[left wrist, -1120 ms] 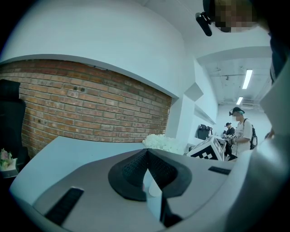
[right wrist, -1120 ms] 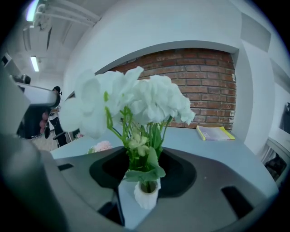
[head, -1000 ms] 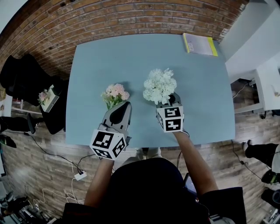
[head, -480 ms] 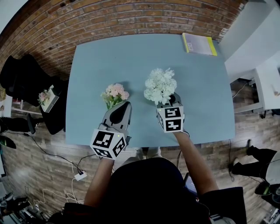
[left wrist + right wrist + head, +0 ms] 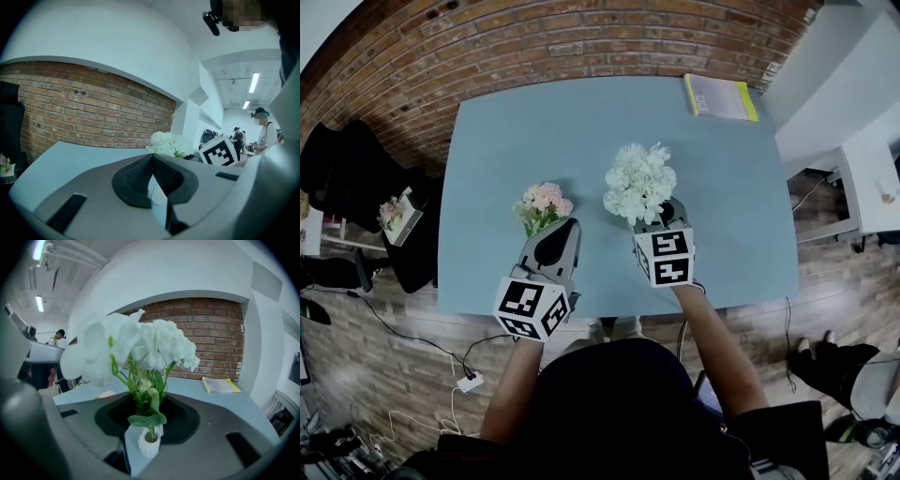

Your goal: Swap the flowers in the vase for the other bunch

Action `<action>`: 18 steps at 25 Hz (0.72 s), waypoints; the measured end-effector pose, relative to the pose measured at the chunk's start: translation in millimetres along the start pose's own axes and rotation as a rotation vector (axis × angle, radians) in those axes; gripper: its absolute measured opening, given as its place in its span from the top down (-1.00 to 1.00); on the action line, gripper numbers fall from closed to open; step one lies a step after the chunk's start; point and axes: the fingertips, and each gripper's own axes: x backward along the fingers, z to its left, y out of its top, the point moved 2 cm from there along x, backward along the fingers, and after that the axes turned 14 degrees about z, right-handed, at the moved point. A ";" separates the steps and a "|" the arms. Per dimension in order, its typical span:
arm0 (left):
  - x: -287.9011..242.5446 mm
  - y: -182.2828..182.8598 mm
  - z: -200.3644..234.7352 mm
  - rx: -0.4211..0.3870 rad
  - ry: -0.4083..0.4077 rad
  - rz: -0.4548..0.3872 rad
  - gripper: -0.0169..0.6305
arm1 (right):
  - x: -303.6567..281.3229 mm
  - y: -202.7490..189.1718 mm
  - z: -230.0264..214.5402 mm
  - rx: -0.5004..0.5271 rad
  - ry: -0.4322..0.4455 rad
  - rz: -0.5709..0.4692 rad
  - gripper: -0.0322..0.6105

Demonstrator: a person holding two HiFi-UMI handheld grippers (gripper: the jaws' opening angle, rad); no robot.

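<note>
The right claw (image 5: 670, 216), having just tightened, grips the upright white bunch (image 5: 639, 183) at its base by the small vase (image 5: 149, 444), while the pink bunch (image 5: 544, 200) lies left on the surface (image 5: 581, 122), stems toward the clenched, empty left claw (image 5: 565, 225).

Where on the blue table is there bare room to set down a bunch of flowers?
The far half of the table is bare from its left edge to the yellow-edged booklet at the far right corner. The left and right sides are free too. The near middle is crowded: pink bunch and white bunch in its vase.
</note>
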 end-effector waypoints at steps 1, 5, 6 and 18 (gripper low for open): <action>0.0 0.4 -0.3 0.000 -0.002 -0.002 0.92 | 2.4 2.2 -0.4 0.000 -0.001 -0.005 0.44; 0.0 1.8 -0.9 -0.001 -0.008 -0.011 0.92 | 12.9 13.0 -2.1 0.000 -0.006 -0.027 0.44; -0.1 2.4 -1.1 -0.001 -0.010 -0.013 0.92 | 15.3 16.1 -2.6 0.000 -0.007 -0.033 0.44; -2.3 10.7 -12.1 -0.015 -0.051 -0.038 0.92 | 51.8 48.0 -6.7 -0.048 -0.002 -0.101 0.44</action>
